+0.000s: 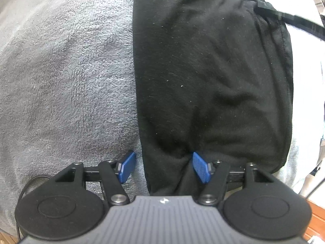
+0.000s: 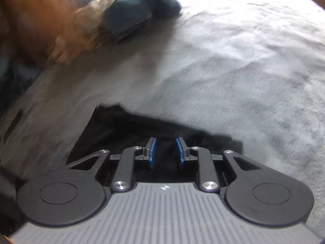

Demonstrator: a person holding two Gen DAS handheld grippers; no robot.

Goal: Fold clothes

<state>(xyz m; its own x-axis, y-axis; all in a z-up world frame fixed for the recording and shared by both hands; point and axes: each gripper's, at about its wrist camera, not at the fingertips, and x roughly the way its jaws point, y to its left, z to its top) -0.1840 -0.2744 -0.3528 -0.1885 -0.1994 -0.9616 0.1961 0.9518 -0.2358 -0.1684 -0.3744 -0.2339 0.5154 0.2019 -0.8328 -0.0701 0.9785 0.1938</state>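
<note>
black garment (image 1: 213, 77) on grey blanket (image 1: 61, 71), no legible writing

Black garment (image 1: 213, 71) matt, linty cloth; grey blanket (image 1: 61, 81) plush, fuzzy.

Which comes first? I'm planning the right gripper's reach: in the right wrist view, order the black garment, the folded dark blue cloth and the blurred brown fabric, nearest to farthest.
1. Black garment: directly beneath and ahead of the right gripper.
2. Folded dark blue cloth: far, upper left, on the grey fleece blanket.
3. Blurred brown fabric: far left corner; roughly as distant as the blue cloth, so too close to rank.
</note>
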